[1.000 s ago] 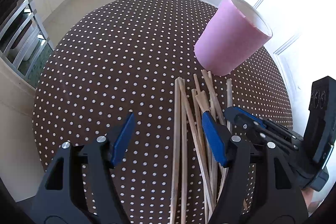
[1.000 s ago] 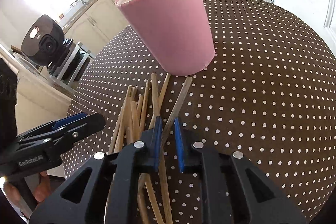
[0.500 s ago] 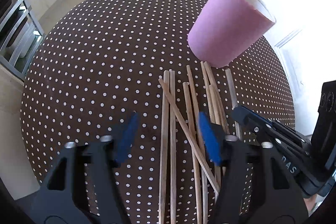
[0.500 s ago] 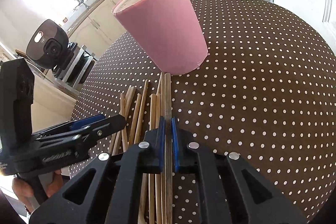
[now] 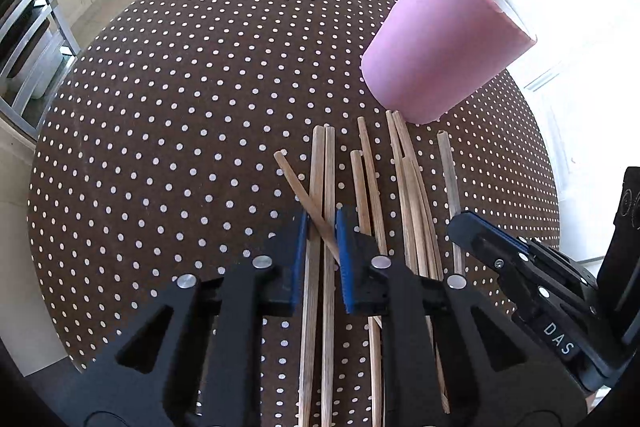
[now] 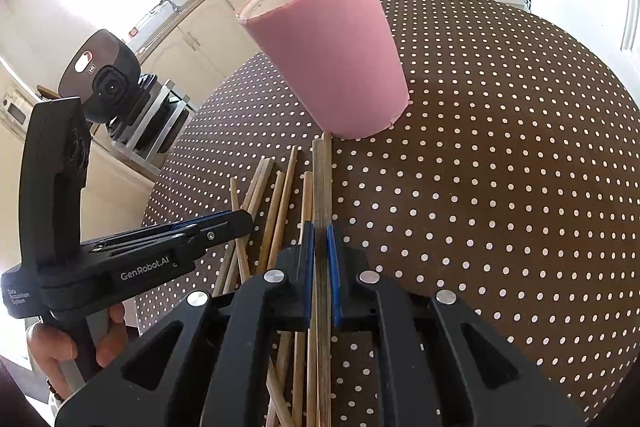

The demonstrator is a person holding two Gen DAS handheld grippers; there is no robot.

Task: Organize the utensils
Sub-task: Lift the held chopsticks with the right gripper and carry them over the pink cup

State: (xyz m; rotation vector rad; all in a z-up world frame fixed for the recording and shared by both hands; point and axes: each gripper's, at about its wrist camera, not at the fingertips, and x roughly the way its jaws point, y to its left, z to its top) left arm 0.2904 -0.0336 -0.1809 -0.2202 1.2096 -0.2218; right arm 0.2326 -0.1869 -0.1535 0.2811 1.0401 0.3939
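The left claw [image 5: 322, 227], wide apart a moment ago, has narrowed around three chopsticks [image 5: 326, 187] on the table [image 5: 180, 107], while the right claw [image 6: 320, 239] keeps pinching another chopstick [image 6: 322, 179] below the pink cup [image 6: 332, 59], so both look ready to lift.

Right gripper [image 6: 321, 239] clamped on one grey chopstick [image 6: 322, 179], tip just short of pink cup [image 6: 332, 55]. Loose wooden chopsticks [image 6: 276, 203] fanned beside it on dotted table [image 6: 500, 167]. Left gripper [image 6: 236, 221] above them, toward table's left edge.
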